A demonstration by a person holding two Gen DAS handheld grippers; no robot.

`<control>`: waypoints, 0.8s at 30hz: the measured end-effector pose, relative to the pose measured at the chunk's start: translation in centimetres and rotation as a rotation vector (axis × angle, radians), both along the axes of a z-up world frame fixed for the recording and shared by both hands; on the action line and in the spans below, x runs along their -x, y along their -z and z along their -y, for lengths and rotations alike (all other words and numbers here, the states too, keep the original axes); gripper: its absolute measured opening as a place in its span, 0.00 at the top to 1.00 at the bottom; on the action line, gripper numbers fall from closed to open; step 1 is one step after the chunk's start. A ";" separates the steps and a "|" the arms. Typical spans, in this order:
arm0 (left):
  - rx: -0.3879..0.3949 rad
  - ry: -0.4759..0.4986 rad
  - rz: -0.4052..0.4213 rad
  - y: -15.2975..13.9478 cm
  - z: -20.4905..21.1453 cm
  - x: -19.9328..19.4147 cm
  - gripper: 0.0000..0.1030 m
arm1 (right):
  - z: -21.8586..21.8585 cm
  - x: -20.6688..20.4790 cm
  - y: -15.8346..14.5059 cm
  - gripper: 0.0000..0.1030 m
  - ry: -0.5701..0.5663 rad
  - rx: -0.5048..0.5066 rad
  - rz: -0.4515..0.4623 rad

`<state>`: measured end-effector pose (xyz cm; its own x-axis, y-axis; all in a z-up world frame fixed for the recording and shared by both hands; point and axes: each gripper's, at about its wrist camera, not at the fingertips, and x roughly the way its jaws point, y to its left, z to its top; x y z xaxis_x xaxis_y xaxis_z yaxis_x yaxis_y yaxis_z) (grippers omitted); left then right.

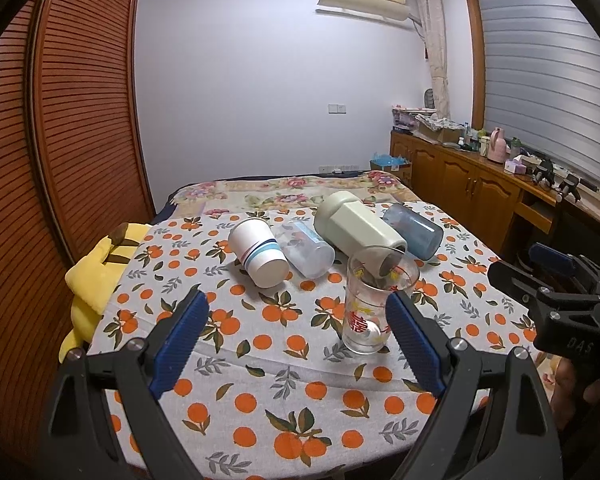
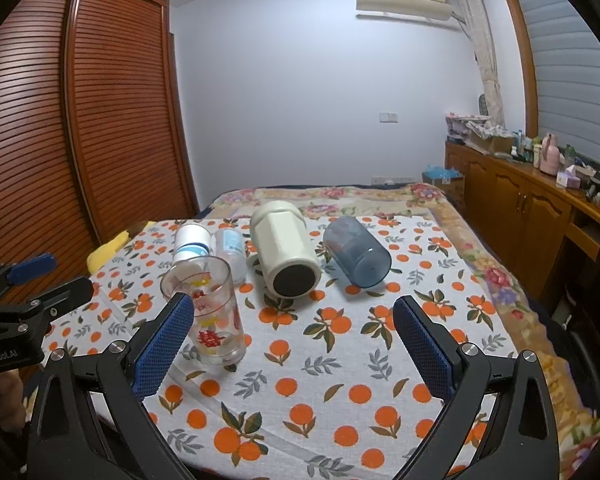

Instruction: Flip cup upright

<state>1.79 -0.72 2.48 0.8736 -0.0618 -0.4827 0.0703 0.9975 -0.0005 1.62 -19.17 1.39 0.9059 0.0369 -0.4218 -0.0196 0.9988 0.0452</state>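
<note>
A printed clear glass (image 1: 374, 306) stands upright on the orange-patterned cloth (image 1: 284, 392); it also shows in the right wrist view (image 2: 212, 316). Behind it several cups lie on their sides: a white paper cup (image 1: 258, 252), a clear plastic cup (image 1: 308, 250), a cream mug (image 1: 356, 228) and a blue tumbler (image 1: 414, 230). In the right wrist view the cream mug (image 2: 284, 252) and blue tumbler (image 2: 356, 252) lie ahead. My left gripper (image 1: 296, 336) is open and empty, the glass just inside its right finger. My right gripper (image 2: 292, 344) is open and empty, the glass by its left finger.
A yellow plush toy (image 1: 96, 276) lies at the cloth's left edge. A wooden louvred wardrobe (image 1: 72, 120) stands on the left. A wooden sideboard (image 1: 476, 184) with clutter runs along the right. A floral bedspread (image 2: 500, 280) extends behind and right of the cloth.
</note>
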 end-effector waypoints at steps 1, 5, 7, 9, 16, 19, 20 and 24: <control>0.001 -0.001 0.000 0.0 0.0 0.0 0.12 | 0.0 0.0 0.0 0.02 0.002 0.000 0.000; 0.001 0.000 0.000 0.0 0.0 0.0 0.12 | 0.0 -0.1 0.0 0.02 0.004 -0.001 0.001; 0.001 -0.002 0.000 0.0 0.0 0.0 0.12 | 0.1 0.0 0.0 0.02 0.004 0.000 0.003; 0.001 -0.001 0.001 0.0 -0.1 0.0 0.12 | 0.1 -0.1 0.0 0.02 0.004 -0.003 0.001; 0.001 -0.001 0.001 0.0 -0.1 0.0 0.12 | 0.1 -0.1 0.0 0.02 0.002 -0.001 0.001; -0.002 -0.003 0.003 0.0 -0.2 0.0 0.12 | 0.1 -0.1 0.0 0.02 0.004 -0.002 0.002; -0.001 -0.003 0.003 -0.1 -0.2 0.0 0.12 | 0.0 -0.1 0.0 0.02 0.003 -0.002 0.001; -0.002 -0.002 0.003 -0.1 -0.3 0.0 0.12 | 0.1 -0.1 0.0 0.02 0.002 -0.002 0.001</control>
<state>1.75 -0.46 2.57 0.8752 -0.0589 -0.4801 0.0680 0.9977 0.0015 1.68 -19.23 1.38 0.9066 0.0355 -0.4204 -0.0173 0.9987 0.0472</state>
